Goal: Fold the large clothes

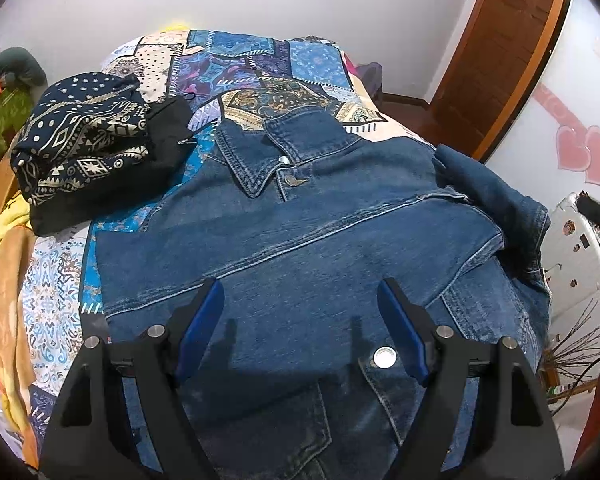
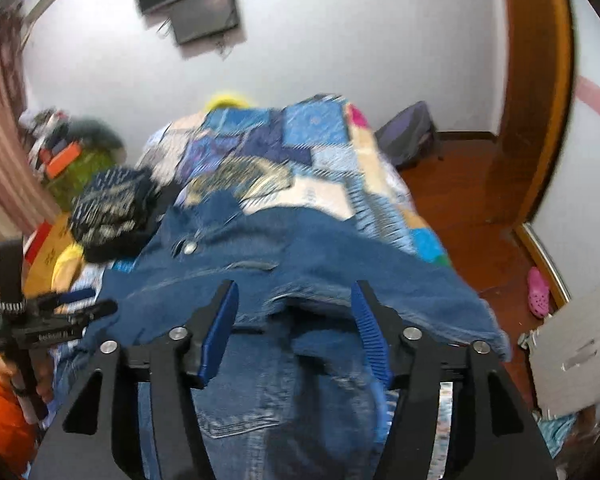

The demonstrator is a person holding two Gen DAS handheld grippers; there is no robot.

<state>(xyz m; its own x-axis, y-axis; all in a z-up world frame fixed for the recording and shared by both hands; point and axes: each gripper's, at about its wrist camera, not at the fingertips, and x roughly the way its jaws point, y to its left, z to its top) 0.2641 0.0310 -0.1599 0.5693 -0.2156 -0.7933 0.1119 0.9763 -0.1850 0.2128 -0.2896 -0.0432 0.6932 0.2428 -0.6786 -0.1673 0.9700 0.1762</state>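
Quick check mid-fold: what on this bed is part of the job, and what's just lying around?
In the job:
- denim jacket
- left gripper, open above it
- right gripper, open, nothing held

Lying about:
- patterned dark bundle
- black garment
- patchwork bedspread
- pink shoe

Left wrist view sharp, evenly lit, soft indoor light from above. Left tool (image 1: 300,320) fingers (image 1: 200,328) throw short dark shadows on the denim jacket (image 1: 300,220); snap button (image 1: 384,357) glints. Right wrist view motion-blurred throughout, esp. bedspread (image 2: 320,160) & wall TV (image 2: 192,4). Both fisheye: strong bending at edges, black vignette in corners.
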